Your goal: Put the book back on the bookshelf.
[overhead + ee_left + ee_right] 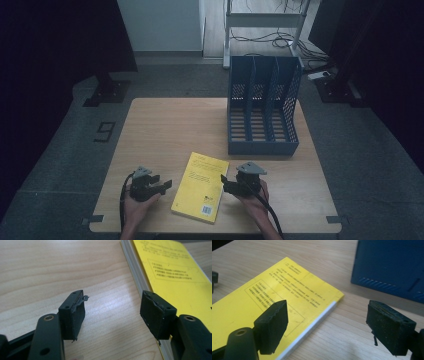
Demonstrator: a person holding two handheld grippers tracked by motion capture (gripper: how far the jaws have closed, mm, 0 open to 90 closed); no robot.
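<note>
Your yellow book [199,186] lay flat on the worktop [165,130] between your left hand-held gripper [161,185] and right hand-held gripper [225,183], both spread wide and holding nothing, just beside its edges.

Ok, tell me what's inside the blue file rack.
The blue file rack has three compartments, and the high view shows nothing standing in them, just slatted floors and perforated dividers. Its low front wall hides the front strip of each compartment, so something flat there could go unseen.

Dim room w/ grey floor [60,150], white wall [160,25], cables [280,37].
</note>
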